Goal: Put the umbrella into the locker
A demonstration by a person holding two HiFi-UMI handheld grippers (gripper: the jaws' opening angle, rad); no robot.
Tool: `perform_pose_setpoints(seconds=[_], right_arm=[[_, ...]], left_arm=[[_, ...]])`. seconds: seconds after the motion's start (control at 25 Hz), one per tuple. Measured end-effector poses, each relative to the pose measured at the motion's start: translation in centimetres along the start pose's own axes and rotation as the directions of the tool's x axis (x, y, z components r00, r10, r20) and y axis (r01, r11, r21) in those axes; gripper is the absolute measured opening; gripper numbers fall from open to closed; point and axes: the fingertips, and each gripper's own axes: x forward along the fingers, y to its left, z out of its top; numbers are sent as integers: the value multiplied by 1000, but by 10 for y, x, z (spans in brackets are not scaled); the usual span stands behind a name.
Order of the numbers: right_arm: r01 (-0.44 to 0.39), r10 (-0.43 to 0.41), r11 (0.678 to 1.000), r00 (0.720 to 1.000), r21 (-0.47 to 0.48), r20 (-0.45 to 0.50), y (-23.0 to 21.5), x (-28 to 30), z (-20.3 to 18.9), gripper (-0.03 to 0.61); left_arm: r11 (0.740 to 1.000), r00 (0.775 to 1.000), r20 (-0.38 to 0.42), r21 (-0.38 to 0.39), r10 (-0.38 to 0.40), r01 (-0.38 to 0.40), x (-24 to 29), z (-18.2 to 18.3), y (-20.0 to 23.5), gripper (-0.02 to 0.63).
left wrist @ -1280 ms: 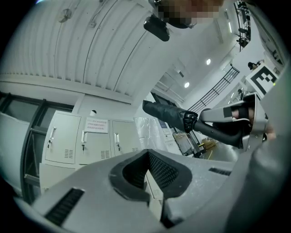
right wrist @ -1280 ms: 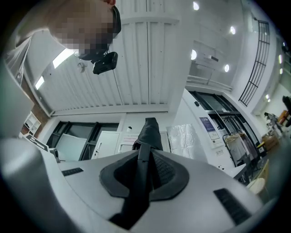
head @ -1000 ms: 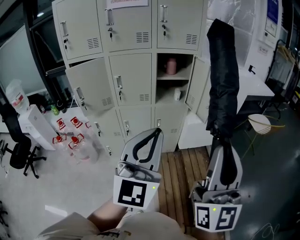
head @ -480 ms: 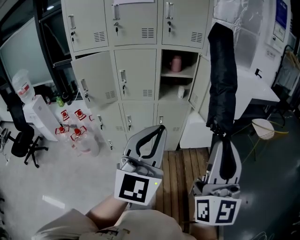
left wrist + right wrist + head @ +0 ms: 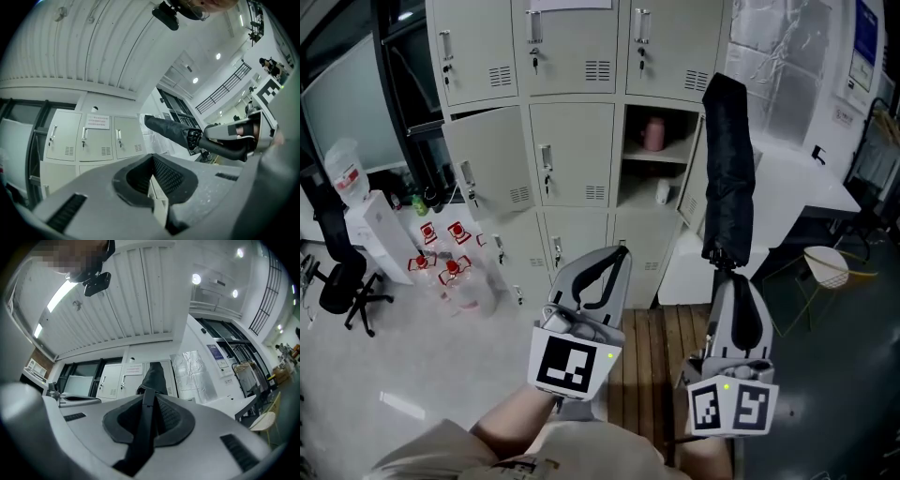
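A folded black umbrella (image 5: 728,169) stands upright in front of the grey lockers (image 5: 572,150). My right gripper (image 5: 724,267) is shut on its lower end, and the shaft (image 5: 143,427) runs between the jaws in the right gripper view. The canopy tip is level with the open locker compartment (image 5: 661,173), just to its right. A pink bottle (image 5: 652,134) sits on that compartment's shelf and a white cup (image 5: 663,192) stands below it. My left gripper (image 5: 619,255) is shut on nothing, lower and to the left. The umbrella (image 5: 168,131) also shows in the left gripper view.
The open compartment's door (image 5: 689,183) swings out to the right, beside the umbrella. Another locker door (image 5: 478,169) stands ajar at the left. Several red-capped water bottles (image 5: 441,272) and an office chair (image 5: 337,291) are on the floor at left. A white table (image 5: 806,178) is at right.
My right gripper and the umbrella have shifted left, closer to the open compartment. The left gripper has barely moved.
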Motion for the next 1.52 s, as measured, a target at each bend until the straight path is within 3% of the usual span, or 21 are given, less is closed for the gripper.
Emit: perform_pose_setpoints(seconds=[0.28,0.6,1.08,1.52], right_arm=[[12,-11,1000,998,7,-62,-9,34,-32,46],[42,-43,999,990,-6,-133,-16,90,-80,46],[98,-98,995,966,-12,-238,-28,169,-149,46],[174,-170,985,922,-20,-348,-44,238,-207,46]], left_arm=[[999,999,31,-49,-19,21,30,-25,12,8],[987,993,-69,-132,-99,89,82,-84,26,8],[976,978,-121,-159,-168,148,152,-151,68,8],[949,950,-156,-207,-272,238,222,-211,95,8]])
